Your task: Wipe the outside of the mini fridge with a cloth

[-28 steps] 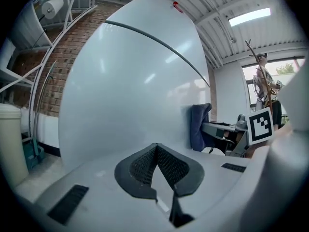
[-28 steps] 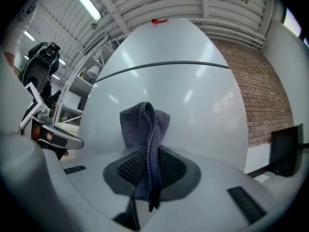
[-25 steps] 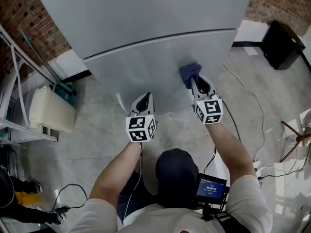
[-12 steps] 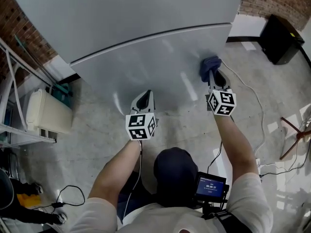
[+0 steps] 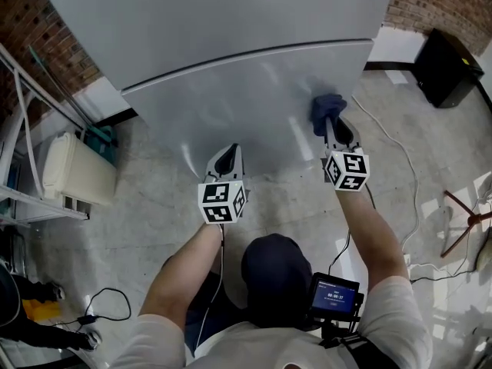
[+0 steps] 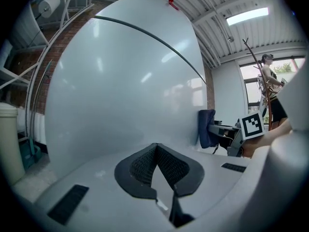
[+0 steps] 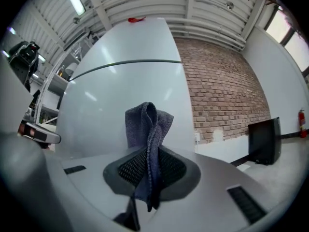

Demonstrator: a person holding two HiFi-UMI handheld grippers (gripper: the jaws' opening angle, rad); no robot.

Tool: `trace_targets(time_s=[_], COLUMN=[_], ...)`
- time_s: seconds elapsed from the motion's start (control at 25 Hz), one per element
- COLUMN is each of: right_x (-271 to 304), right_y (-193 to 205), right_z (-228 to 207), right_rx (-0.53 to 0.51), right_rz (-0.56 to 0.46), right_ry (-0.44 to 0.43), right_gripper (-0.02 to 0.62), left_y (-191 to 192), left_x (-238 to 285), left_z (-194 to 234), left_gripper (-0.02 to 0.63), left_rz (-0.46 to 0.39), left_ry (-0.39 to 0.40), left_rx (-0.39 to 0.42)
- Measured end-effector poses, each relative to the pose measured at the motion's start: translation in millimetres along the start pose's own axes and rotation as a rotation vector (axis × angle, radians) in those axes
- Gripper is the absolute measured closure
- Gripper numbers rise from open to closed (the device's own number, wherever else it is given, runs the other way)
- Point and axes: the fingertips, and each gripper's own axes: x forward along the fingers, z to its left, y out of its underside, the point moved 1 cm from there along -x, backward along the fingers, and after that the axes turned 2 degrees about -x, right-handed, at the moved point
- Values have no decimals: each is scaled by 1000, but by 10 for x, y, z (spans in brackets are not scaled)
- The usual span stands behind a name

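Right tongs (image 5: 332, 129) clamped on cloth (image 5: 326, 106) — cloth pressed against fridge (image 5: 231, 44) front, near its right edge. Left tongs (image 5: 227, 157) closed, empty — just beside fridge front.

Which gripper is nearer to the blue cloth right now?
Right. The right gripper is shut on the blue cloth, holding it against the mini fridge door. The left gripper, shut and empty, is apart from the cloth, off to its left.
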Motion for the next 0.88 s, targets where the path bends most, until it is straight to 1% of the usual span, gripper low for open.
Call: trace_targets(time_s=[0.12, 0.28, 0.36, 0.52, 0.6, 0.68, 0.8, 0.88], right_x=[-21, -7, 12, 50, 67, 120, 246, 312], right_y=[-20, 58, 101, 171, 223, 304, 486, 554], right_z=[578, 1606, 2130, 3077, 3443, 3714, 3962, 4013], right_rx=[-44, -110, -127, -156, -170, -178, -175, -176], right_rz=[-12, -4, 1, 3, 3, 8, 34, 46], right_ry=[-113, -311, -402, -552, -601, -628, -628, -617], right_gripper=[534, 534, 534, 534, 534, 534, 534, 534], left_y=[20, 89, 116, 162, 190, 227, 303, 334], left_x=[-216, -582, -762, -1113, -1266, -1399, -1599, -1698], left_z=[184, 526, 741, 1149, 1281, 1391, 1546, 1615], left_gripper=[615, 615, 615, 615, 615, 615, 615, 615], left_rz=[-6, -2, 1, 11, 13, 12, 12, 13], left_ry=[-37, -100, -140, -230, -262, -291, -334, -352], left_rx=[-3, -12, -17, -28, -31, -32, -30, -28])
